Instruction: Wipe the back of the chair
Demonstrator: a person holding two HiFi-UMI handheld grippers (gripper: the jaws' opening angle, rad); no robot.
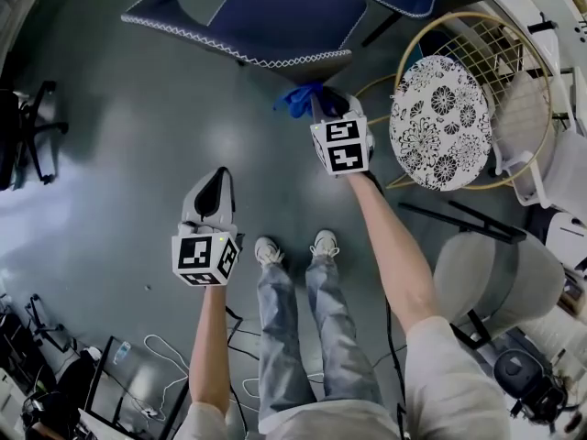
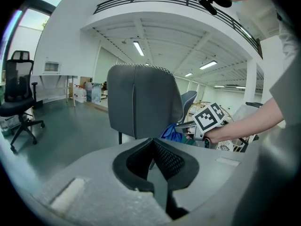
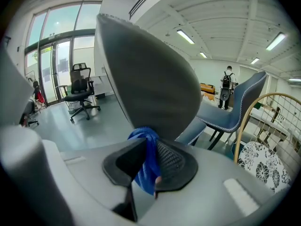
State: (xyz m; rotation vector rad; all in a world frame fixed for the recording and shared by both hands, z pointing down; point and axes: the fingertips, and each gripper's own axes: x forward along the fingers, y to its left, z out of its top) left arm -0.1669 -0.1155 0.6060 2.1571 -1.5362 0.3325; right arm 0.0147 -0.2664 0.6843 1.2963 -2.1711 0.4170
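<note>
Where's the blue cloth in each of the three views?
Head view: crumpled blue fabric cloth top centre, at the tip of the right claw, by the lower edge of the grey-blue padded chair back.
Left gripper view: right of centre, beside the chair back's bottom right corner.
Right gripper view: lower centre, pinched between the claw's jaws.
Shared landmark: the chair back.

Office hall: swivel chair (image 3: 81,86), ceiling strip lights (image 2: 138,48).
</note>
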